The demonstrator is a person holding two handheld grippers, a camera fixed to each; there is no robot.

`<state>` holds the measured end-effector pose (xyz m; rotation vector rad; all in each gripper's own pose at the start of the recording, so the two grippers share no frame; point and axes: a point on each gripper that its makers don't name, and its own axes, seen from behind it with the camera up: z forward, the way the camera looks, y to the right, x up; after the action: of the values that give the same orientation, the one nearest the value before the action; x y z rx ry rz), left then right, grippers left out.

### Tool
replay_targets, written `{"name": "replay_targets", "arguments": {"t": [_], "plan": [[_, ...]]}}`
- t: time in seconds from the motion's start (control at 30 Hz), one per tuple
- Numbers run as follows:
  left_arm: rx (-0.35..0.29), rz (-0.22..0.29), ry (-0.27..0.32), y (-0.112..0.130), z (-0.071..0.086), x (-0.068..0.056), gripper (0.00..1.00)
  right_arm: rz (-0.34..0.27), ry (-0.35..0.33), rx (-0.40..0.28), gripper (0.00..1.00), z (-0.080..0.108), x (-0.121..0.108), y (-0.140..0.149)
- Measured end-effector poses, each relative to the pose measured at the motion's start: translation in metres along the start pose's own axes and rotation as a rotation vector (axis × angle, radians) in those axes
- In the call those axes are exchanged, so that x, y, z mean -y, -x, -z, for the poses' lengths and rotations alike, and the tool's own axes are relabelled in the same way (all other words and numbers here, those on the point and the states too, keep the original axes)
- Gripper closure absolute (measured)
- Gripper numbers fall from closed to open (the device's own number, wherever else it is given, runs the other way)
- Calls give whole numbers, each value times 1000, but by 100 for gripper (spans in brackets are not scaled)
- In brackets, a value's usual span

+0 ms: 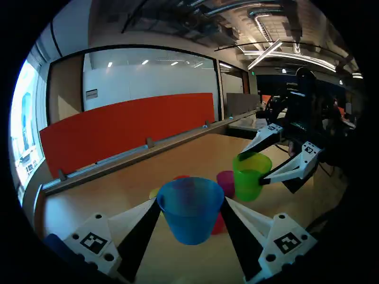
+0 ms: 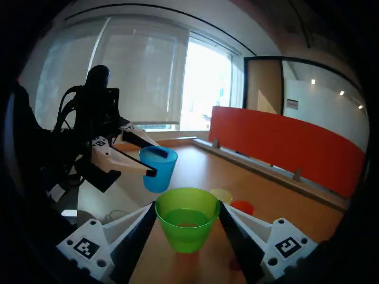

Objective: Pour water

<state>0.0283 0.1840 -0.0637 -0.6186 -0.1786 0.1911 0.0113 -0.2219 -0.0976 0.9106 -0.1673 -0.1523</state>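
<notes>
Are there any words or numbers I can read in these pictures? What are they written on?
No text can be read here.
A small plaque on the wall above the orange panel: too small and blurred to read.
The square markers on the fingers: black-and-white patterns, not words or numbers.
The blue cup and the green cup: no print visible.

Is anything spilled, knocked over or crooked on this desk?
Nothing stands out. The blue cup sits upright in the left hand-held gripper, the green cup upright in the right hand-held gripper. The small cups on the wooden table stand upright, and I see no puddle.
</notes>
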Motion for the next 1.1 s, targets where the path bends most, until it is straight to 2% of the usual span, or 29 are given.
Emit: {"name": "replay_targets", "arguments": {"t": [0.2,0.4,0.57,0.8,1.1], "plan": [[36,12,10,21,4,-5,14,7,-4,49,6,9,2,16],[75,18,15,39,5,-8,14,-13,-16,84,7,15,4,30],[104,23,39,55,5,-19,14,-25,-27,109,6,20,6,40],[136,13,52,72,2,-27,14,-27,-46,164,6,26,10,60],[185,34,67,97,-4,-33,14,-39,-74,219,6,29,15,80]]}}
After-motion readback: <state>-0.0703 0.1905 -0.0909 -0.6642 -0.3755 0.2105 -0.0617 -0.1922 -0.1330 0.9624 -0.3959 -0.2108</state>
